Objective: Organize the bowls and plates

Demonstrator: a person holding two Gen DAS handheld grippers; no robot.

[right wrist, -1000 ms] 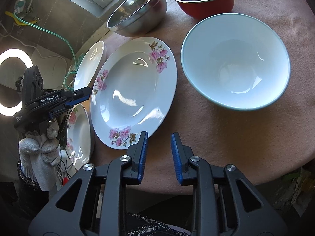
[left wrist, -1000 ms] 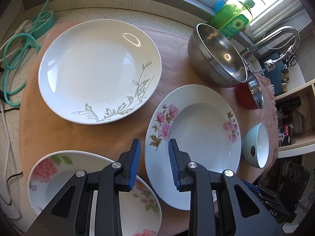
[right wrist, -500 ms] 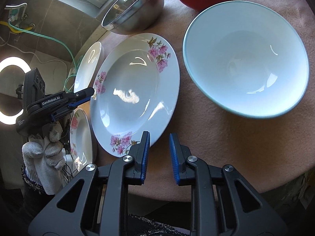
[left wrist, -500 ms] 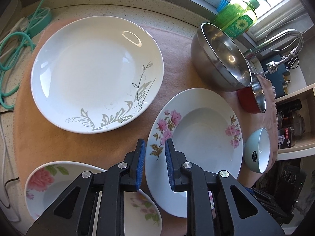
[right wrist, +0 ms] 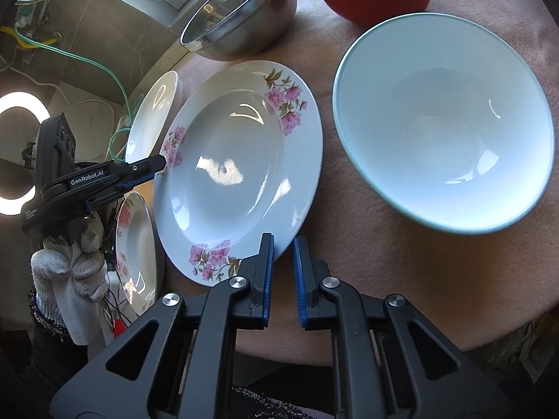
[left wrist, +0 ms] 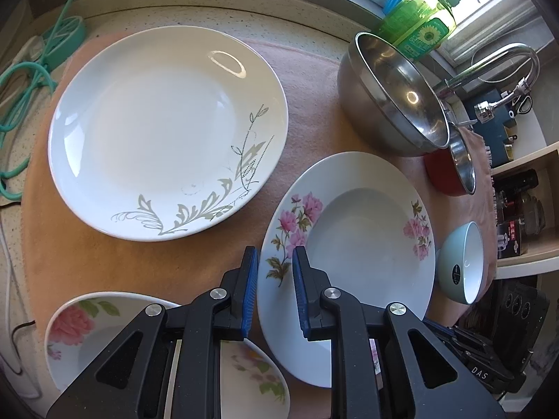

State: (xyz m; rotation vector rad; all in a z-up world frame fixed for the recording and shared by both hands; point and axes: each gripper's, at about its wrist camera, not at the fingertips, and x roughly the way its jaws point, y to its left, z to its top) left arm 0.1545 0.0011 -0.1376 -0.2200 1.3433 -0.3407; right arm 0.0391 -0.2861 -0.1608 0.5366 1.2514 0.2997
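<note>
A deep plate with pink flowers [left wrist: 363, 230] lies on the pink mat, also in the right wrist view [right wrist: 237, 171]. My left gripper [left wrist: 275, 262] is open at its left rim, one finger either side of the edge. It shows from the side in the right wrist view [right wrist: 146, 171]. My right gripper [right wrist: 283, 251] is open a narrow gap at the plate's near rim. A large white plate with a grey leaf pattern [left wrist: 164, 129] lies behind. A rose-patterned plate [left wrist: 87, 335] lies under my left gripper. A pale blue bowl [right wrist: 443, 118] stands right of the flowered plate.
A steel bowl [left wrist: 391, 94] and a red bowl with a steel inside [left wrist: 450, 171] stand at the back of the mat. A green soap bottle [left wrist: 419, 31] and a tap [left wrist: 503, 59] are by the window. Green cable [left wrist: 21, 80] lies left of the mat.
Both grippers have moved in toward the flowered plate's rim and their jaws have narrowed. The left jaws now straddle the plate's left edge.
</note>
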